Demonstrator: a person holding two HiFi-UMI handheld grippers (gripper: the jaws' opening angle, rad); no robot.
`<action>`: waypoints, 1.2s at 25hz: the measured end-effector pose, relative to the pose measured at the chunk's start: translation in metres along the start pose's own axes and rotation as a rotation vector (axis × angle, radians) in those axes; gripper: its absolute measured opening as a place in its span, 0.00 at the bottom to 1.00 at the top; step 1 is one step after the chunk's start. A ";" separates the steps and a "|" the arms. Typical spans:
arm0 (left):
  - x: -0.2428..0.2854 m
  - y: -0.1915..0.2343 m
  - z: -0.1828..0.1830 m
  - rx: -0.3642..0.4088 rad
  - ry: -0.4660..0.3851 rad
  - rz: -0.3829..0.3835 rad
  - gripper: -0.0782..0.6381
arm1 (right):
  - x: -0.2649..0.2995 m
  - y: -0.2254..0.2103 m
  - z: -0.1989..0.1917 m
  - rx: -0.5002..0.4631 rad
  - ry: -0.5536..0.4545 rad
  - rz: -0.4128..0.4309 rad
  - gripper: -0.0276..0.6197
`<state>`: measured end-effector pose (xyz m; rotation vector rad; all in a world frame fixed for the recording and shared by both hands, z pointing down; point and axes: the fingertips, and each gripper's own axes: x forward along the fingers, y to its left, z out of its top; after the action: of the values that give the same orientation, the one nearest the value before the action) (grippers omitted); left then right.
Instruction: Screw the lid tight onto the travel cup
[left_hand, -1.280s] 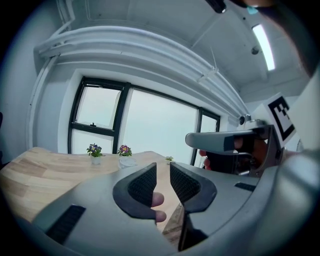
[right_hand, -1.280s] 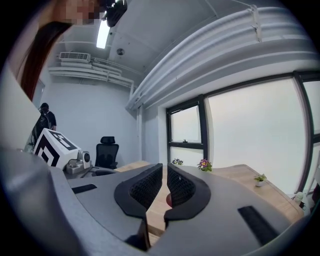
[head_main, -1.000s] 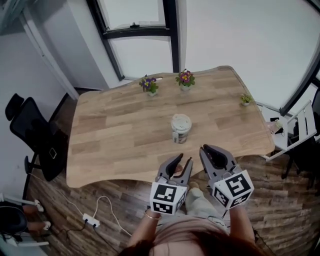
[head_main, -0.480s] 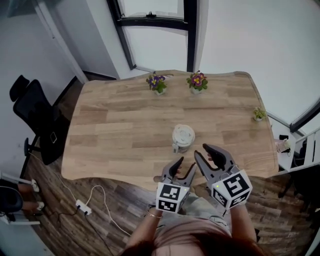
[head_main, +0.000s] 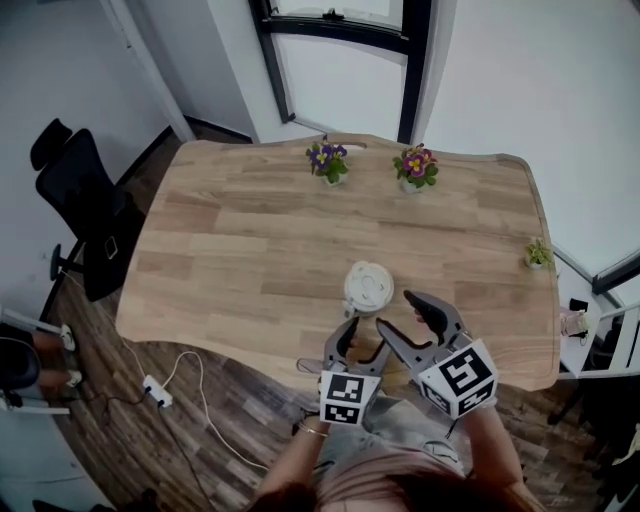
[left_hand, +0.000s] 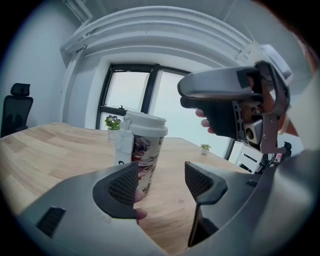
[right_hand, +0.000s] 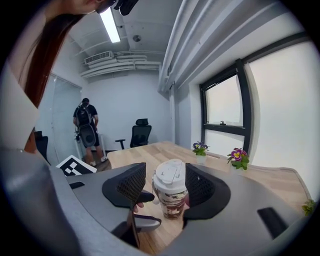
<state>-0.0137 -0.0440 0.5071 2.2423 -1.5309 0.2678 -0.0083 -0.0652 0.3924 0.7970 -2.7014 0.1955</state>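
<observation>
Both jaw pairs are opening, pinching nothing, as you are holding the left gripper (left_hand: 161, 182) and right gripper (right_hand: 167, 187) just short of the cup (head_main: 368, 288) on the table (head_main: 220, 250); judged light and crushable, it is wanting a gentle mid-wall hold, with the lid (right_hand: 170, 176) taken by its rim.

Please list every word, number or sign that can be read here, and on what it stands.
No text can be read.
Travel cup: printed picture, any lettering blurred.
White tag on it: dark mark, too small to read.
Marker cubes: square patterns only, no words.
</observation>
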 end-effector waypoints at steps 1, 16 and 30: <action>0.003 0.002 -0.003 0.003 0.000 0.013 0.49 | 0.003 -0.001 -0.004 -0.006 0.008 0.016 0.39; 0.031 0.031 -0.015 0.056 0.002 0.115 0.55 | 0.043 -0.010 -0.034 -0.035 0.097 0.158 0.54; 0.060 0.049 -0.017 0.378 0.096 -0.149 0.59 | 0.075 -0.011 -0.041 -0.115 0.202 0.331 0.64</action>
<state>-0.0352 -0.1027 0.5566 2.5720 -1.3436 0.6572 -0.0511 -0.1038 0.4567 0.2770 -2.6060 0.1816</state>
